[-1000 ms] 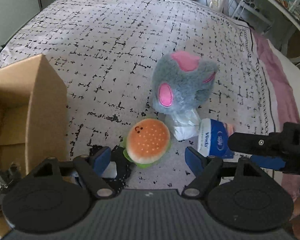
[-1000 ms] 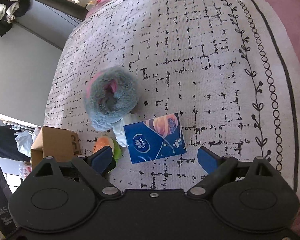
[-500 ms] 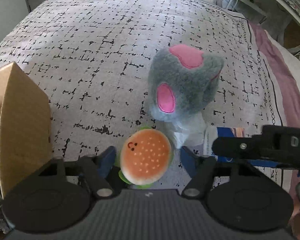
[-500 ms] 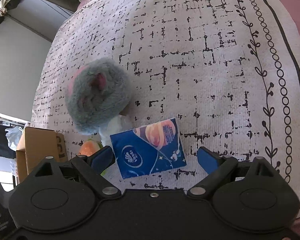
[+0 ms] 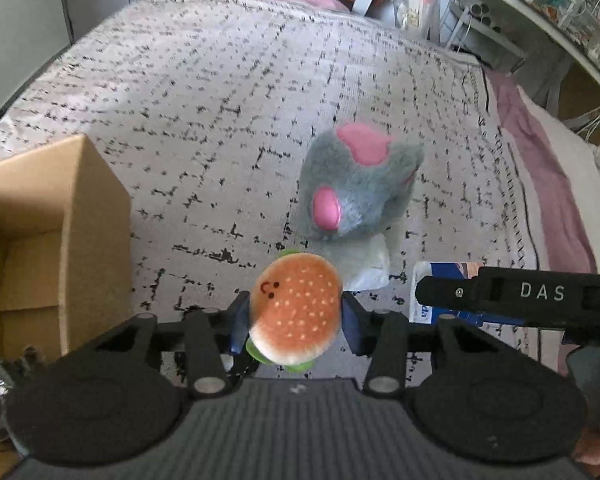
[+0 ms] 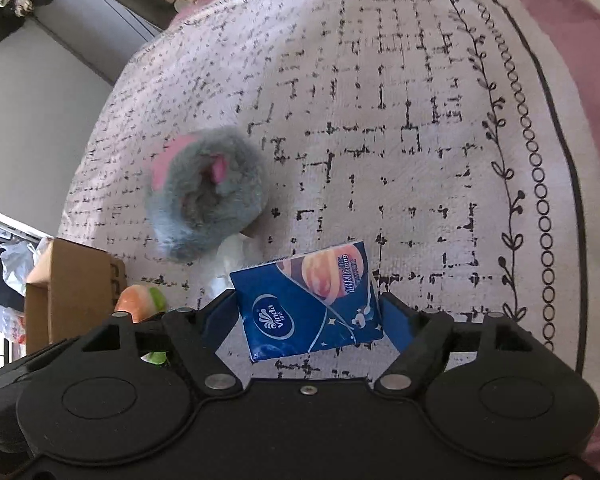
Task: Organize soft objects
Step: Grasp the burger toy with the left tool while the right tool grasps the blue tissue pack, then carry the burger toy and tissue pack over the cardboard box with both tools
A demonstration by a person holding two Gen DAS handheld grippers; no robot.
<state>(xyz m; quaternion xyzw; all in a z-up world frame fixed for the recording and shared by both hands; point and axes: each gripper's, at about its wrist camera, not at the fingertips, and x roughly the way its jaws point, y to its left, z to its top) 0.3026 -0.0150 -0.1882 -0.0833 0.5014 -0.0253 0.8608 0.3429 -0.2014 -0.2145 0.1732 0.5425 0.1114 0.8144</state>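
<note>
A burger plush (image 5: 296, 308) sits between the blue pads of my left gripper (image 5: 295, 316), whose jaws are closing and pressing on both its sides. A blue tissue pack (image 6: 308, 300) lies on the bedspread between the fingers of my right gripper (image 6: 308, 312). Those jaws are closing too, and the pads touch the pack's left and right edges. A grey and pink plush (image 5: 360, 192) stands just beyond both, resting on a white plastic wrapper (image 5: 370, 264). In the left wrist view the right gripper (image 5: 520, 292) shows as a black bar over the tissue pack (image 5: 424, 308).
An open cardboard box (image 5: 88, 232) stands at the left, close to the burger, and also shows in the right wrist view (image 6: 76, 292). The patterned bedspread (image 5: 220, 100) stretches far behind. Cluttered shelves (image 5: 500, 0) line the far right.
The left jaws narrowed from wide open until they clamped the burger plush. The right gripper came nearer the tissue pack and its jaws narrowed onto the pack's edges.
</note>
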